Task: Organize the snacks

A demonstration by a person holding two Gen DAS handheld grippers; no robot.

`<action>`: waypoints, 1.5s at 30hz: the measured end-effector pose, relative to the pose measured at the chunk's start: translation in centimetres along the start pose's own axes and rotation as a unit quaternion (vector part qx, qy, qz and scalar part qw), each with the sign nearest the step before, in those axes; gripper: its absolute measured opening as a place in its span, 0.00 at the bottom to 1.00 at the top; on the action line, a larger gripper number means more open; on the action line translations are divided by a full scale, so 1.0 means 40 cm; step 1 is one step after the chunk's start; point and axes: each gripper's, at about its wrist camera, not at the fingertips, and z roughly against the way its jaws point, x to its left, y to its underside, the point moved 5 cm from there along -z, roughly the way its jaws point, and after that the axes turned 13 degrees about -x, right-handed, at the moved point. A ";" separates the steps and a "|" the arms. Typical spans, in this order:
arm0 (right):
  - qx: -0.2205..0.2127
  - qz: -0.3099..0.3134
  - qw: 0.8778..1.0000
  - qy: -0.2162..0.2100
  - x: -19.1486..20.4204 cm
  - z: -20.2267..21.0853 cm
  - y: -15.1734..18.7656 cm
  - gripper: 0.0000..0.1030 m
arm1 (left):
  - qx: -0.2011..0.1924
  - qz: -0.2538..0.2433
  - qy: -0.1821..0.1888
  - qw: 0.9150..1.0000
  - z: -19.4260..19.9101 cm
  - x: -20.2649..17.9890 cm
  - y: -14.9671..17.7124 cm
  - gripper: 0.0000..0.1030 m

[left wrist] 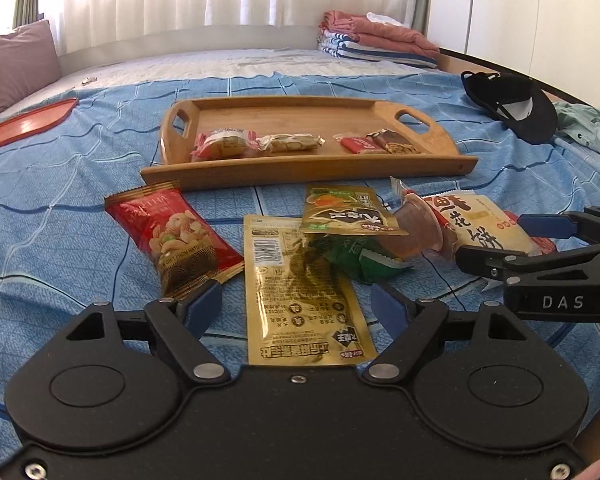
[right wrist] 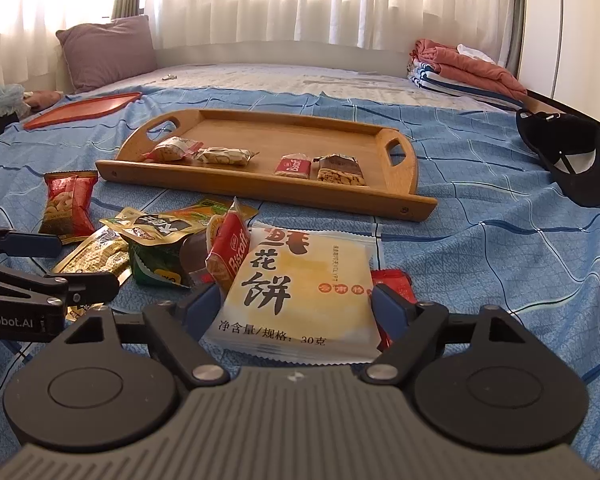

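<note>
A wooden tray [left wrist: 300,168] [right wrist: 260,192] lies on the blue bedspread with several small wrapped snacks in a row. In front of it is a loose pile: a red nut packet [left wrist: 172,236] [right wrist: 66,208], a long gold packet [left wrist: 300,292], a smaller gold packet [left wrist: 348,212] [right wrist: 160,224], a green packet [left wrist: 352,256], a jelly cup [left wrist: 416,228], a red Biscoff packet [right wrist: 230,256] and a white-yellow flower-cake packet [right wrist: 300,292] [left wrist: 480,224]. My left gripper [left wrist: 296,308] is open, its fingers either side of the long gold packet. My right gripper [right wrist: 296,308] is open around the flower-cake packet.
A black cap [left wrist: 516,100] [right wrist: 572,156] lies at the right. A red tray lid [left wrist: 24,124] [right wrist: 84,110] lies at the far left. Folded clothes [left wrist: 376,40] are stacked at the back right, and a purple pillow [right wrist: 104,50] is at the back left.
</note>
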 end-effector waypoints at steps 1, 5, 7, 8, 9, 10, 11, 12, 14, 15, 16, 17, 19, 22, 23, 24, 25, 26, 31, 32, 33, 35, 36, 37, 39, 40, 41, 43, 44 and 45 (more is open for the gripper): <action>0.001 0.002 1.000 0.000 0.001 -0.001 0.001 0.81 | 0.001 0.000 0.000 1.000 -0.002 -0.001 0.001 0.78; 0.003 0.008 1.000 0.005 0.006 -0.009 0.007 0.81 | 0.004 -0.002 -0.009 1.000 -0.019 -0.006 0.007 0.75; 0.003 0.008 1.000 0.007 0.008 -0.013 0.008 0.81 | 0.001 -0.005 -0.015 1.000 -0.022 -0.009 0.006 0.66; 0.002 0.007 1.000 0.008 0.009 -0.012 0.007 0.81 | 0.000 -0.007 -0.013 1.000 -0.021 -0.011 0.005 0.61; 0.000 0.006 1.000 0.008 0.008 -0.010 0.007 0.80 | -0.001 -0.008 -0.013 1.000 -0.019 -0.012 0.003 0.60; -0.002 0.004 1.000 0.008 0.008 -0.008 0.006 0.79 | -0.001 -0.008 -0.013 1.000 -0.017 -0.014 0.002 0.59; -0.004 0.002 1.000 0.010 0.005 -0.004 0.005 0.75 | -0.001 -0.007 -0.013 1.000 -0.015 -0.013 0.000 0.59; -0.006 0.001 1.000 0.011 0.003 0.000 0.003 0.73 | -0.001 -0.005 -0.013 1.000 -0.012 -0.012 -0.001 0.58; -0.008 -0.007 1.000 0.011 -0.004 0.008 -0.003 0.71 | -0.001 -0.003 -0.012 1.000 -0.006 -0.011 -0.003 0.58; -0.008 -0.012 1.000 0.009 -0.009 0.013 -0.006 0.70 | -0.002 -0.003 -0.012 1.000 -0.003 -0.010 -0.004 0.58; -0.009 -0.015 1.000 0.008 -0.012 0.017 -0.008 0.69 | -0.002 -0.004 -0.012 1.000 0.001 -0.009 -0.005 0.58; -0.011 -0.015 1.000 0.009 -0.014 0.021 -0.010 0.69 | -0.004 -0.007 -0.011 1.000 0.003 -0.009 -0.005 0.58; -0.013 -0.009 1.000 0.010 -0.014 0.021 -0.010 0.73 | -0.005 -0.013 -0.011 1.000 0.002 -0.009 -0.004 0.59; -0.011 0.010 1.000 0.016 -0.005 0.005 -0.005 0.82 | -0.005 -0.017 -0.014 1.000 -0.003 -0.013 -0.001 0.60; -0.011 0.015 1.000 0.021 -0.002 -0.001 -0.004 0.83 | -0.008 -0.017 -0.017 1.000 -0.005 -0.013 -0.002 0.60; -0.010 0.015 1.000 0.024 0.000 -0.006 -0.003 0.84 | -0.012 -0.016 -0.018 1.000 -0.004 -0.014 -0.002 0.60; -0.008 0.014 0.999 0.027 0.000 -0.012 -0.002 0.85 | -0.015 -0.017 -0.019 1.000 -0.005 -0.014 -0.003 0.62; -0.007 0.012 0.999 0.031 0.000 -0.019 0.000 0.85 | -0.017 -0.018 -0.019 1.000 -0.007 -0.015 -0.004 0.63; 0.002 0.013 0.999 0.034 0.008 -0.032 0.012 0.78 | -0.006 -0.020 -0.020 1.000 -0.026 -0.016 0.011 0.63; 0.002 0.014 0.999 0.033 0.011 -0.029 0.012 0.76 | -0.008 -0.021 -0.020 1.000 -0.024 -0.017 0.012 0.61; 0.002 0.010 0.999 0.034 0.010 -0.026 0.012 0.75 | -0.010 -0.025 -0.019 0.999 -0.022 -0.018 0.011 0.60; 0.001 -0.008 0.999 0.031 0.001 -0.018 0.010 0.74 | -0.009 -0.020 -0.018 1.000 -0.016 -0.016 0.008 0.59; 0.001 -0.020 0.999 0.028 -0.004 -0.012 0.008 0.74 | -0.009 -0.015 -0.017 1.000 -0.013 -0.014 0.006 0.58; 0.000 -0.027 0.999 0.027 -0.008 -0.006 0.006 0.74 | -0.009 -0.013 -0.016 1.000 -0.009 -0.012 0.005 0.58; -0.006 -0.029 0.999 0.029 -0.012 0.006 -0.002 0.74 | -0.012 -0.012 -0.018 1.000 -0.003 -0.010 0.001 0.57; -0.011 -0.027 0.999 0.030 -0.013 0.013 -0.007 0.74 | -0.014 -0.013 -0.019 1.000 0.001 -0.008 -0.001 0.57; -0.015 -0.026 0.999 0.030 -0.015 0.019 -0.013 0.74 | -0.016 -0.012 -0.021 1.000 0.005 -0.007 -0.004 0.57; -0.024 -0.026 0.999 0.030 -0.018 0.031 -0.028 0.74 | -0.023 -0.010 -0.023 0.999 0.017 -0.003 -0.013 0.57; -0.028 -0.026 0.999 0.030 -0.020 0.035 -0.035 0.74 | -0.026 -0.008 -0.024 0.999 0.022 -0.001 -0.018 0.57; -0.030 -0.026 0.999 0.031 -0.021 0.038 -0.041 0.74 | -0.029 -0.005 -0.025 0.999 0.027 0.001 -0.024 0.57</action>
